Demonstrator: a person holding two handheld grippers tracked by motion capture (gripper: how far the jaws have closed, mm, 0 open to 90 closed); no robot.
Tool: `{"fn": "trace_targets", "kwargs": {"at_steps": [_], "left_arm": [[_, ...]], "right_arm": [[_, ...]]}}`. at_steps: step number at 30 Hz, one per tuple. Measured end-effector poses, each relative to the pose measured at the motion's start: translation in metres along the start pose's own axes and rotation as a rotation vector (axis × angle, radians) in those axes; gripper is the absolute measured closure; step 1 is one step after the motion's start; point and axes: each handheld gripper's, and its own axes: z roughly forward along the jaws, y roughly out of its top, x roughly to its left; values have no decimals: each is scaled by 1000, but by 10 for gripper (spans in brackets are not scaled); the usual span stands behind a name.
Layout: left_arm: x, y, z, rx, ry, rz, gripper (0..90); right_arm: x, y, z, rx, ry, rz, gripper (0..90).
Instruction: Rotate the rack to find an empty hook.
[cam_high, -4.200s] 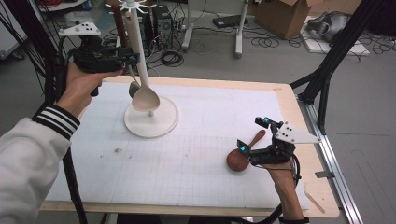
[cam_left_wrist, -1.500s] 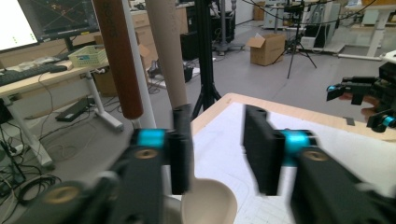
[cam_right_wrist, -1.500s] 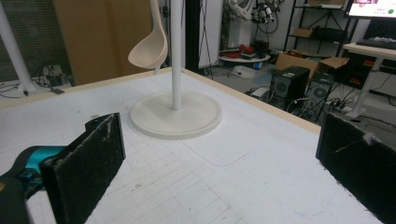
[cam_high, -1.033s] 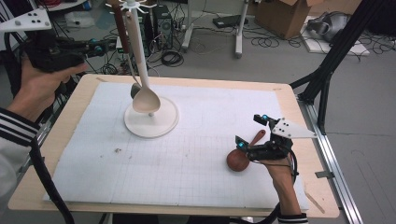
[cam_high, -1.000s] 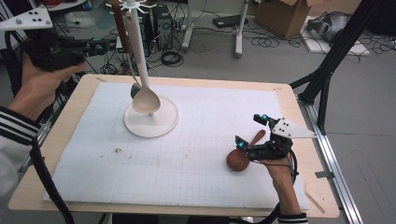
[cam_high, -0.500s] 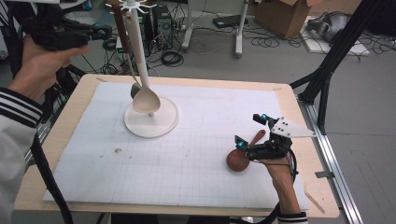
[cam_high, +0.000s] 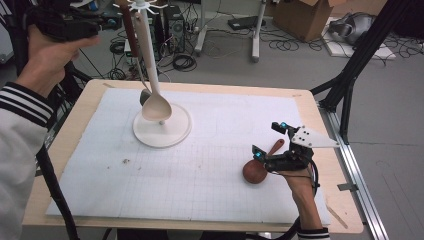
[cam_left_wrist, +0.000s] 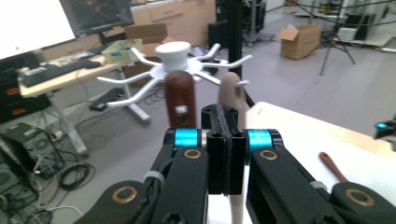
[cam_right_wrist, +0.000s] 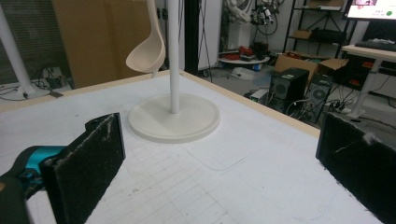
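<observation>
left gripper (cam_left_wrist: 226, 140) clenched on nothing, raised near rack top (cam_left_wrist: 173, 49). right gripper (cam_high: 272, 145) released, jaws wide, just beside brown spoon (cam_high: 260, 167) on table (cam_high: 320, 125).

Brown spoon (cam_high: 256, 169) beside right tongs (cam_high: 269, 141)

Left tongs (cam_left_wrist: 226, 140) shut, right tongs (cam_right_wrist: 224, 154) agape

Grey floor (cam_high: 240, 65) with tangled cables (cam_high: 182, 61) upper middle, a cardboard box (cam_high: 297, 15) upper right, black stand legs (cam_high: 350, 75) at right.
</observation>
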Motion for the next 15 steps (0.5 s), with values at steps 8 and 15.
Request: {"fn": "trace_targets", "kwargs": {"at_steps": [8, 15], "left_arm": [[3, -1, 4, 1, 36, -2, 900], [5, -2, 3, 5, 40, -7, 900]], "right_arm": [[-2, -1, -1, 3, -2, 1, 4], [-2, -1, 0, 1, -1, -3, 4]]}}
